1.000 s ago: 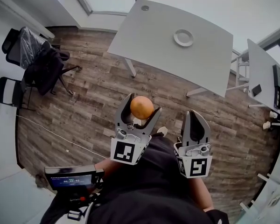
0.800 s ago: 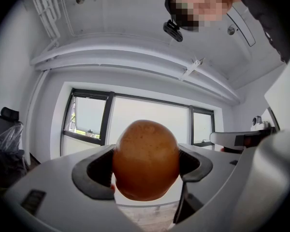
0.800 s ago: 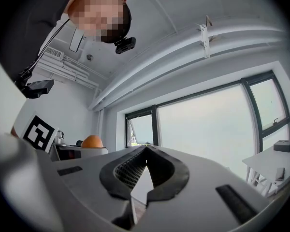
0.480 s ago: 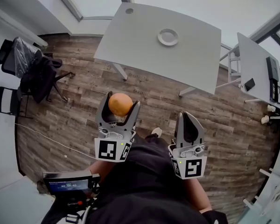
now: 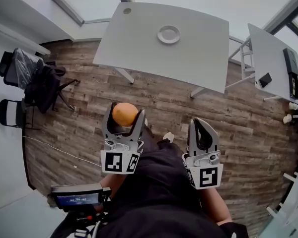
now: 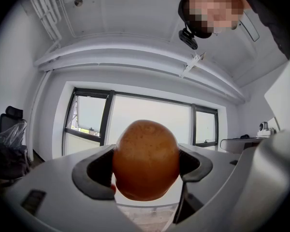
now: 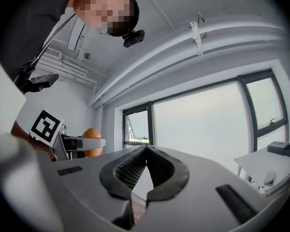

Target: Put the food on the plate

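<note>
An orange round fruit sits clamped in my left gripper, held above the wooden floor in front of the person. In the left gripper view the orange fruit fills the gap between the dark pads of the left gripper. My right gripper hangs beside it, shut with nothing in it; in its own view the right gripper has its pads meeting at the tips. A small white plate lies on the grey table, well ahead of both grippers.
A second table with dark items stands at the right. Black chairs with a dark coat stand at the left wall. A handheld device with a screen is near the person's left side. Wood floor lies between me and the table.
The table and plate have shifted left and nearer in the head view. The left gripper with the fruit has drifted left, and both grippers sit a little lower.
</note>
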A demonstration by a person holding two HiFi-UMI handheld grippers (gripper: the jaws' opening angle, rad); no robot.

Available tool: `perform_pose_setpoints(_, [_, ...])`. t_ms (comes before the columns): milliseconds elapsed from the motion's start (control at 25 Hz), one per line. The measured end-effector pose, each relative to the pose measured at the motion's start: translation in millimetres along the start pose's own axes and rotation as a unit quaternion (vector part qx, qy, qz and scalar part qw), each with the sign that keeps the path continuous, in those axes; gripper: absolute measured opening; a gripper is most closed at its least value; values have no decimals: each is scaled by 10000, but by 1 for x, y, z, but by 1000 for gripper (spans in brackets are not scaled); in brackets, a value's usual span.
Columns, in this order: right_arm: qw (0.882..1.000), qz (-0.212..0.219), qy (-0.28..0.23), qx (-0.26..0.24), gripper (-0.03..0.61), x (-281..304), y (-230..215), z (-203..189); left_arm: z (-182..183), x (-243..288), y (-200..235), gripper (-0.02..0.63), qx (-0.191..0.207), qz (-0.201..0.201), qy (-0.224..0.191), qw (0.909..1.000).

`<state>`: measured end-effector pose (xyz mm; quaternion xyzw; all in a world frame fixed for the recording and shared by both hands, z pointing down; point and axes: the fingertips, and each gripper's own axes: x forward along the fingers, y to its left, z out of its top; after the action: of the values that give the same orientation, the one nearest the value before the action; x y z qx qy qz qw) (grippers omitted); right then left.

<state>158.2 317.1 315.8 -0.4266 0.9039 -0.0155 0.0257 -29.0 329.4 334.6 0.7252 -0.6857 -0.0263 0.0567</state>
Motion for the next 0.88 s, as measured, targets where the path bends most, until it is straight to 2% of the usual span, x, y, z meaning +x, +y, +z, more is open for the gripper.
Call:
perform_pose_setpoints(240, [9999, -108, -87, 25, 6, 5, -16, 1, 4, 12, -3, 368, 98, -24, -66, 9999])
perform_pose_setpoints(400, [9999, -58, -148, 26, 6, 14, -18, -1, 4, 28, -8, 368, 34, -205, -205, 9996])
perform_pose_setpoints(520, [10000, -64, -52, -15, 6, 26, -21, -8, -5, 46, -9, 368, -37, -325, -143, 9994])
perform_pose_setpoints(680, [9998, -174, -88, -71, 6, 55, -32, -10, -10, 78, -3, 368, -28, -478, -91, 9988])
perform_pose_setpoints(880, [9997, -229, 125, -24, 6, 107, -47, -12, -16, 122, 15, 368, -156, -559, 102, 9983])
